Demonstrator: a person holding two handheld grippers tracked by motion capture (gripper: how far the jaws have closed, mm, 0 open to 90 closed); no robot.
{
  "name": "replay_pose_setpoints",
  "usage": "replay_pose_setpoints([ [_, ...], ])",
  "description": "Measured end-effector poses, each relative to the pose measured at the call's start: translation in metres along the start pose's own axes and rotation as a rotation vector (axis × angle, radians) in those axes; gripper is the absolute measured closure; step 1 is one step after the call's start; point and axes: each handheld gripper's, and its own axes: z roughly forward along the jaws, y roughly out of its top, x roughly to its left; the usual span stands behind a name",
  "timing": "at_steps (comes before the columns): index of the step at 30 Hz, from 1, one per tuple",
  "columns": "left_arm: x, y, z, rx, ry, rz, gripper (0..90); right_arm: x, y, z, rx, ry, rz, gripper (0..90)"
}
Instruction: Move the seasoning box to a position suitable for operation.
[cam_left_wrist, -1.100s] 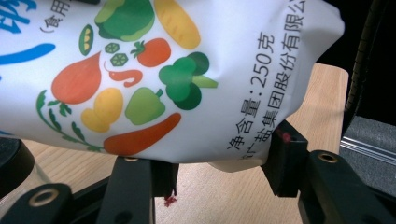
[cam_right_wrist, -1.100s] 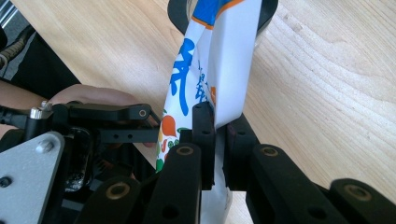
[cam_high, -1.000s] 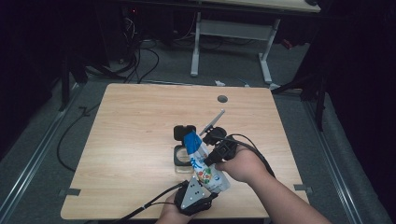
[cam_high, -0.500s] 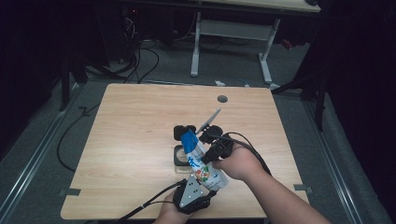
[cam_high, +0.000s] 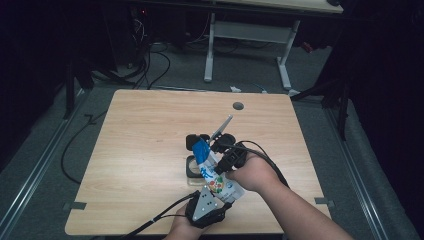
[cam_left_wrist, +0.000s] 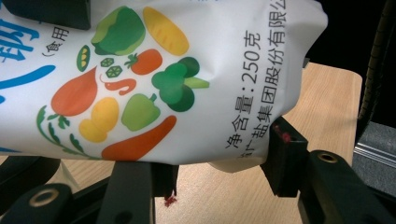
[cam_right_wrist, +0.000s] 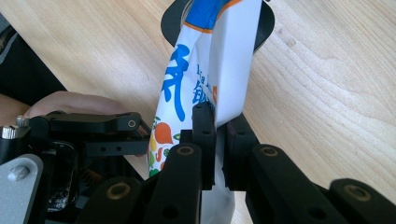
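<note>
Near the counter's front edge, a left claw clamps the base of a white salt bag while the right claw pinches its side, apparently tilting it toward a black container.

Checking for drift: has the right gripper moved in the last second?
Yes, slightly. The right gripper, pinching the bag, has edged toward the table's near edge, away from the round hole.

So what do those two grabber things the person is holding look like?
Both are black with two chunky jaws and round bolt holes. The left gripper has a grey three-cornered plate on top and a black cable trailing off. The right gripper has a looping black cable. The forearms look bare, with no sleeves.
</note>
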Motion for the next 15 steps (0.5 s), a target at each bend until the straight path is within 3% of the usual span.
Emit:
replay_pose_setpoints([
  [15,-0.0019,0.002,0.0003,-0.014,-0.005,-0.01,52.6,0.0034,0.0056,0.0031,0.017,-0.02,-0.034,85.7],
])
